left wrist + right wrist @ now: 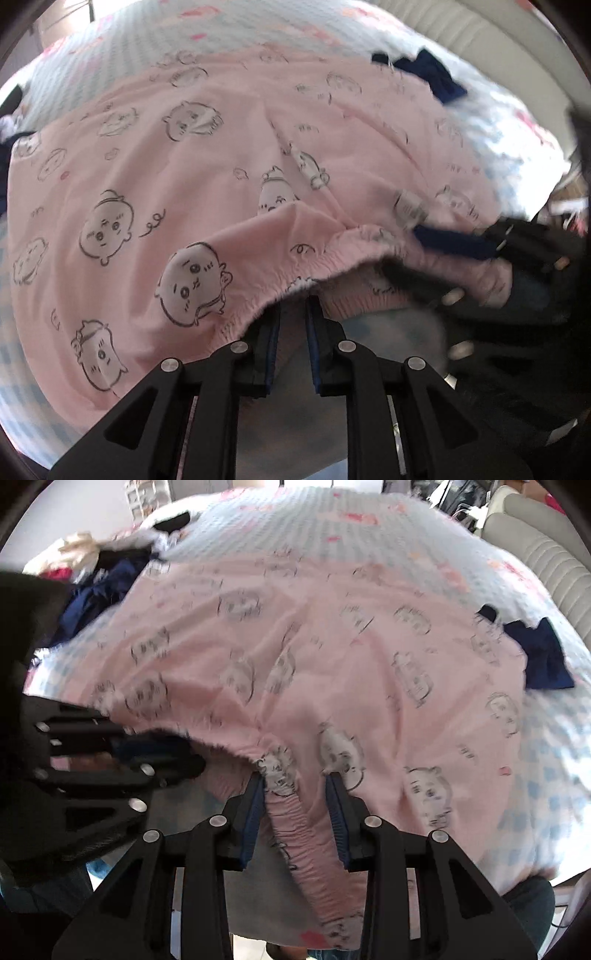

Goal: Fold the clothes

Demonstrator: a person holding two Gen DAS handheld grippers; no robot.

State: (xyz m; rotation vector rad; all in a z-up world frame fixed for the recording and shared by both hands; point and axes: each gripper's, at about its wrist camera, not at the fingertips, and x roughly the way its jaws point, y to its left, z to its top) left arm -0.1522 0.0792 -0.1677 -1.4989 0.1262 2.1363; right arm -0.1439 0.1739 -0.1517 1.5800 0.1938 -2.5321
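Item: pink printed garment (332, 657), spread flat on the bed (280, 520), waistband (295, 827) nearest you. Your left gripper (291, 314) and right gripper (295, 786) stood released, straddling that elastic edge, probably readying a pinch.

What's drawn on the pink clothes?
The pink garment has little black-outlined cartoon faces, white inside, printed all over. The left wrist view shows them sharpest.
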